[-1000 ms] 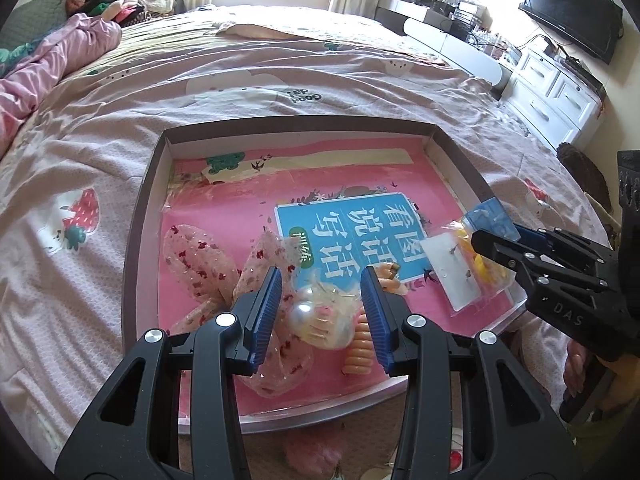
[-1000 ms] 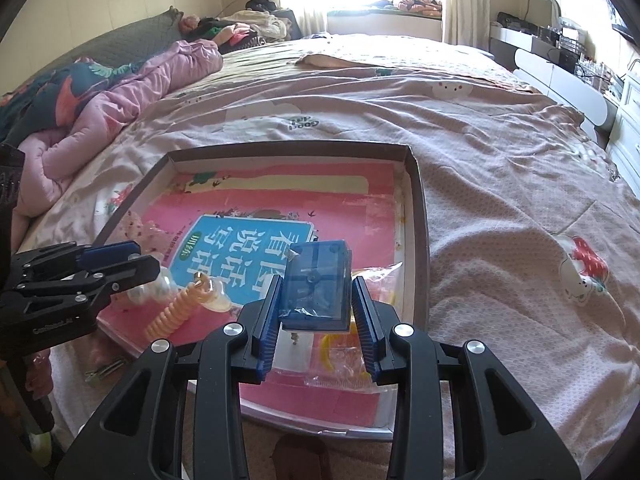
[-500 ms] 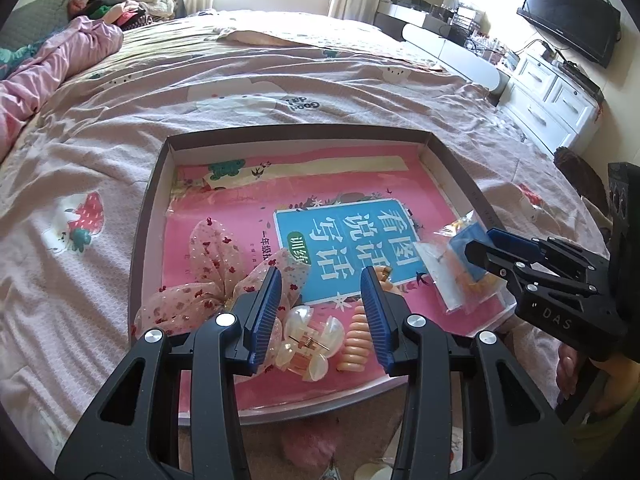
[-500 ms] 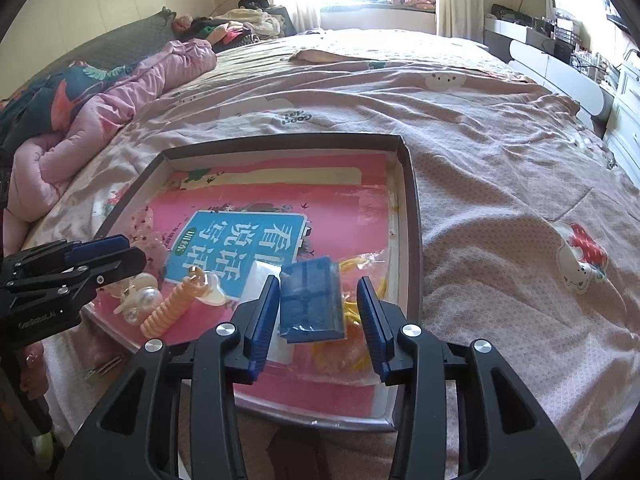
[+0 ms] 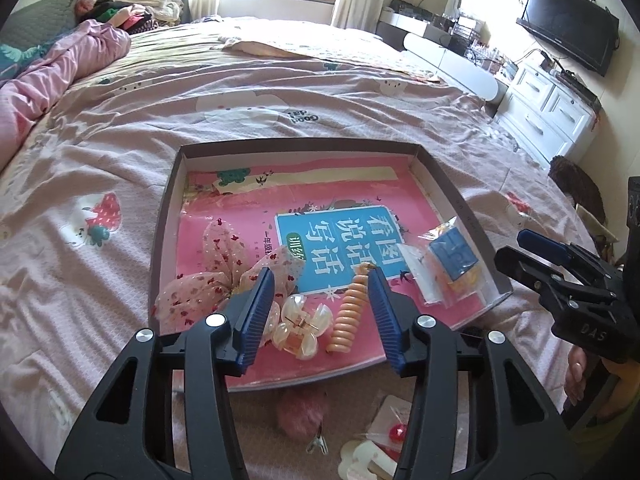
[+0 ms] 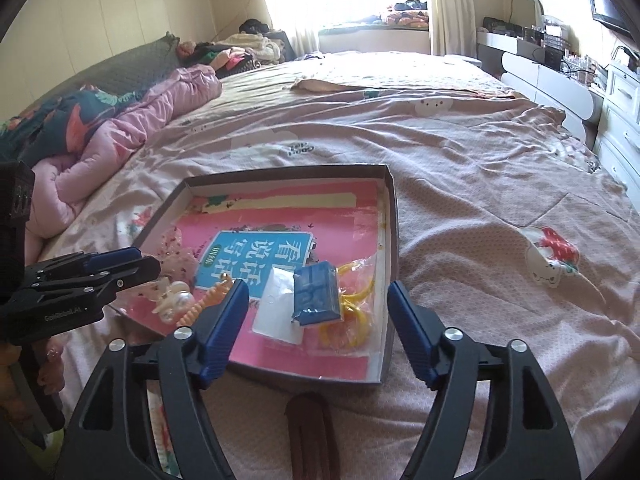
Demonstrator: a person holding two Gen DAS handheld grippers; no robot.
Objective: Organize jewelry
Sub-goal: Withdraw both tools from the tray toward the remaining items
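A shallow brown box (image 5: pixel 166 216) lined with a pink booklet lies on the bed. In it are a floral fabric bow (image 5: pixel 208 280), a clear claw clip (image 5: pixel 302 326), an orange spiral tie (image 5: pixel 350 312), and a bag with a blue card and yellow rings (image 5: pixel 454 260). My left gripper (image 5: pixel 320 312) is open and empty above the clip and the tie. My right gripper (image 6: pixel 318 322) is open and empty above the blue card (image 6: pixel 316 294), which lies in the box (image 6: pixel 394 264). The clip (image 6: pixel 176 300) and tie (image 6: pixel 204 304) also show in the right wrist view.
In front of the box lie a pink fluffy item (image 5: pixel 300 416), a small metal clip (image 5: pixel 318 446), and cards with a red piece (image 5: pixel 394 432). A brown hair clip (image 6: pixel 310 436) lies below the box. A pink quilt (image 6: pixel 120 136) is bunched at the left.
My right gripper opened and let go of the blue card bag, which now lies in the box. My left gripper drew back from the claw clip and opened wider. Both grippers pulled back.
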